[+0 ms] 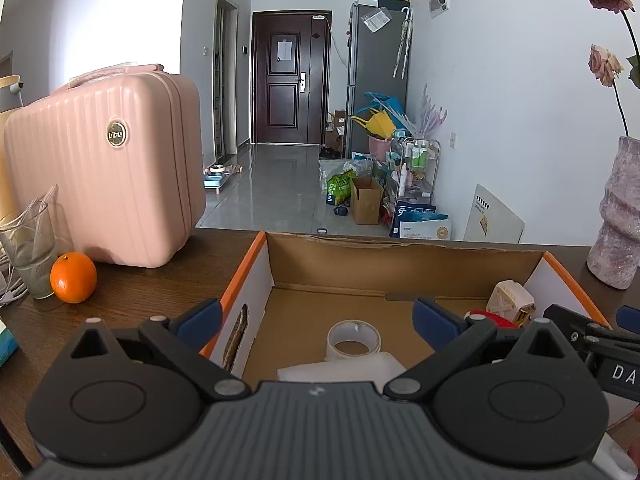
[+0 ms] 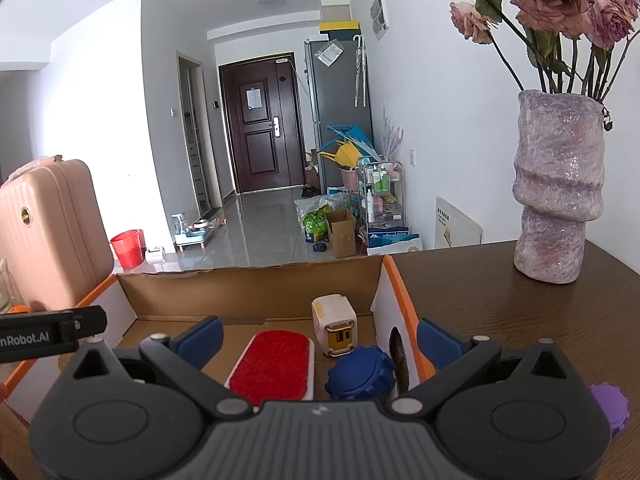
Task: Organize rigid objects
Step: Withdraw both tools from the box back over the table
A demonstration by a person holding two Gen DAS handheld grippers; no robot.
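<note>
Both grippers, left (image 1: pixel 318 318) and right (image 2: pixel 318 338), jaws wide, empty over box (image 2: pixel 248 282). Next: grab purple cap (image 2: pixel 610 402) off surface.

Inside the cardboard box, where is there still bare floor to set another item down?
Bare floor runs behind the tape roll to the back wall of the box. The right end is crowded: red pad, blue gear and cream plug cluster together.

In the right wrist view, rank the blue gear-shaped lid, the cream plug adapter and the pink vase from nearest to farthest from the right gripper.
From the right gripper:
1. Blue gear-shaped lid, in the box, just right of centre.
2. Cream plug adapter, deeper in the box.
3. Pink vase, on the table, far right.
</note>
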